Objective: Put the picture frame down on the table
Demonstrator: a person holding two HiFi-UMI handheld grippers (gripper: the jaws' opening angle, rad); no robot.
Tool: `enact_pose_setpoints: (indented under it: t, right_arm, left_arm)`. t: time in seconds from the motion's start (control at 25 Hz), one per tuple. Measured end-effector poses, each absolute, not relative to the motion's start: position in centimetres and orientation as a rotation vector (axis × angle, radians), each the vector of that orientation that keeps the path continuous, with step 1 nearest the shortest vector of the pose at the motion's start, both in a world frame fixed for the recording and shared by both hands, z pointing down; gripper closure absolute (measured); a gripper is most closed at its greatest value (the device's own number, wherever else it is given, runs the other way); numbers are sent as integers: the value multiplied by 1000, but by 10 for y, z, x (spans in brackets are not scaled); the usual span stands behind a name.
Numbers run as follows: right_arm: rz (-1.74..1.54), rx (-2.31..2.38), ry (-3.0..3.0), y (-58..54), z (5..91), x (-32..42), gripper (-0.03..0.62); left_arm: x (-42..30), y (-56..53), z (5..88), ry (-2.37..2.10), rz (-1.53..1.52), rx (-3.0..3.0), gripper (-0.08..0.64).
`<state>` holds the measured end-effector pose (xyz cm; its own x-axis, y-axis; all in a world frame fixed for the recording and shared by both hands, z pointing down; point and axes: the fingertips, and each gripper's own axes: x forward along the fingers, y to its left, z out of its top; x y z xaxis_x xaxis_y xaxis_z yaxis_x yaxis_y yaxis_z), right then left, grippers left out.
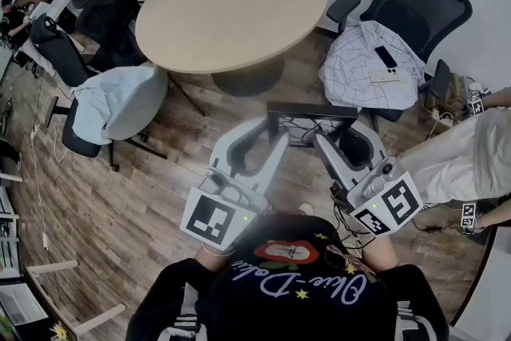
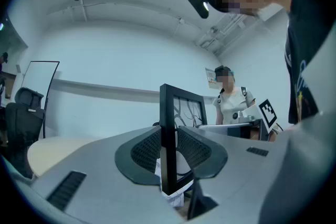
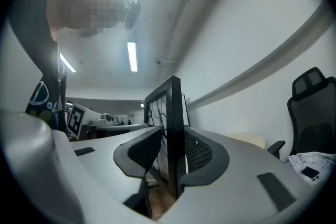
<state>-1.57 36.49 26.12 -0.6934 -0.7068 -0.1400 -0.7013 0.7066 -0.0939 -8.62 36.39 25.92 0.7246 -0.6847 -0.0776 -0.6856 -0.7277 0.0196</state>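
Picture frame (image 1: 311, 115) hangs upright in the air, short of the round table (image 1: 231, 8) and clear of its top, on the person's side of it. Left gripper (image 2: 169, 149) clamps one black side edge between its jaws. Right gripper (image 3: 172, 155) clamps the opposite edge the same way, farther from the table than the frame.

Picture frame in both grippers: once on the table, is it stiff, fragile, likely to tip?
Probably stiff: the frame shows a straight black edge where the left gripper and right gripper clamp it. It is thin, so upright it may tip. Its pane looks glassy, perhaps fragile.
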Motion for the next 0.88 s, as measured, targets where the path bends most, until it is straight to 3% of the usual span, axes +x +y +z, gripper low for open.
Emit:
enact_pose_setpoints:
  t: [0.88]
  right_arm:
    - [-65,-1155,2722,381,264,61,474]
  left_arm:
    - [-9,380,260,1162,92,-2902,474]
